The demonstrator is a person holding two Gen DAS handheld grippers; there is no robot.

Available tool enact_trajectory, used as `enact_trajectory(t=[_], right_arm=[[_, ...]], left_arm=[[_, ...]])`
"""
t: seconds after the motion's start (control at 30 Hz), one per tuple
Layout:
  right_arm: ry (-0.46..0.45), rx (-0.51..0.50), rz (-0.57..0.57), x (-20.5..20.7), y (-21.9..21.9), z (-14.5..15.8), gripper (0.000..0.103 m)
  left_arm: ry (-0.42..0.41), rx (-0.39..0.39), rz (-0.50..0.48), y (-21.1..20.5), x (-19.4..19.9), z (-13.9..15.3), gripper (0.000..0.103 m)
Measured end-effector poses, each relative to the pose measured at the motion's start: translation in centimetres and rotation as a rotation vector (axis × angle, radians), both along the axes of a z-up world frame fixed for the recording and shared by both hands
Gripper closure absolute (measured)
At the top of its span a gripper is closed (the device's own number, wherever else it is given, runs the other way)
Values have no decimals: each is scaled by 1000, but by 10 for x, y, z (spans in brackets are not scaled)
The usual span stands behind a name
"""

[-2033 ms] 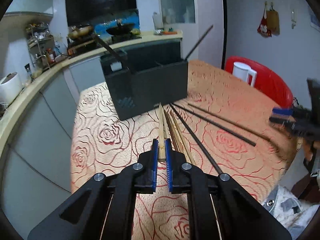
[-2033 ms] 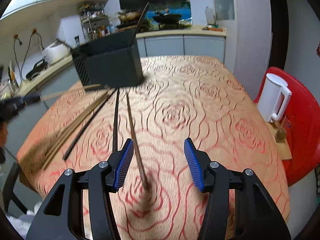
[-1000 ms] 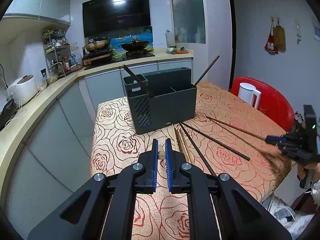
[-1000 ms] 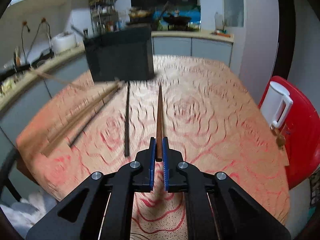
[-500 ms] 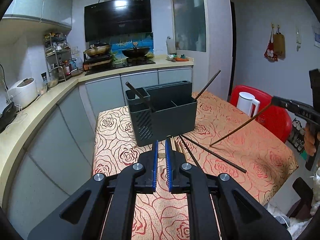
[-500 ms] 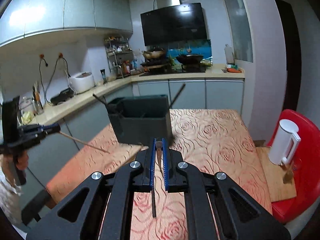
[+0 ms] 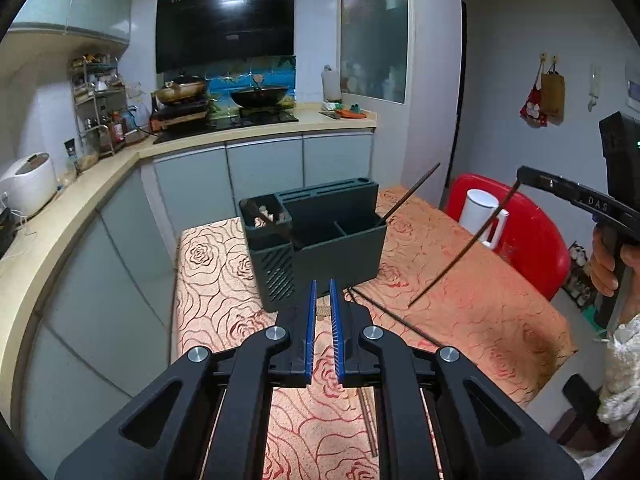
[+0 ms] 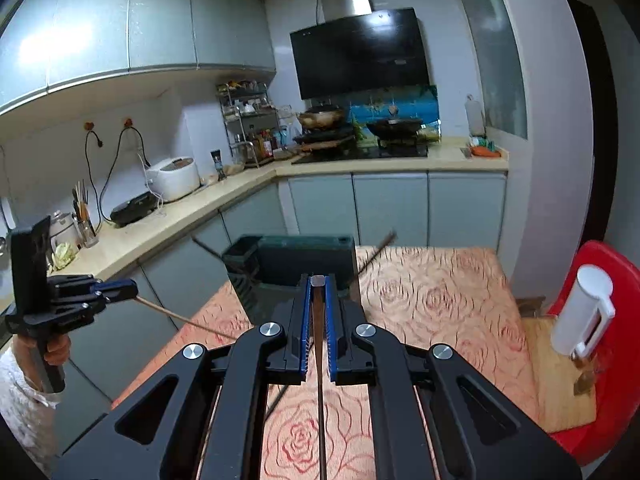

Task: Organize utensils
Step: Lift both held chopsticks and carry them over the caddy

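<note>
1. Kitchen cabinets and a stove sit behind the bench [image 7: 460, 300], which wears a rose-patterned cloth; the dark caddy [image 7: 320, 248] stands on it near the far end.
2. Your left hand-held gripper [image 7: 321, 320] is pinching a pale chopstick [image 8: 180, 316]; two seconds ago that stick lay flat on the cloth, and now it hangs clear of it.
3. Your right hand-held gripper [image 8: 318, 320] is pinching a dark chopstick [image 8: 319, 360], which it only straddled two seconds ago. Both grippers have risen since.
4. Two sticks already lean in the caddy; more chopsticks [image 7: 392, 320] lie on the cloth in front of it.
5. With both picks made, you likely carry each stick over a caddy compartment next and drop it in tip-first.
</note>
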State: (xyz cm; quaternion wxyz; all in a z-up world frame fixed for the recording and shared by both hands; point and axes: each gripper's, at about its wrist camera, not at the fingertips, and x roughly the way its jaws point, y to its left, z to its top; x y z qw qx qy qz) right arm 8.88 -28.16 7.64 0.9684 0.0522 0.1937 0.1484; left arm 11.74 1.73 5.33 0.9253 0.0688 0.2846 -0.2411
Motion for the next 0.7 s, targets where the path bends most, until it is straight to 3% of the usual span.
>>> enact_trajectory(t=[0.2,0.4,0.7], right_arm=[[-70,-13,-8,12,1,44,96],[-96,-25,-25,33,7,70,96],[-71,-36,-55,86,22,73,96]], left_arm=[[-30,19,-19,-15,14,39,96],[-64,38,-15,-36,38,74,96],[-30,94,-1,-73,92,73,96]])
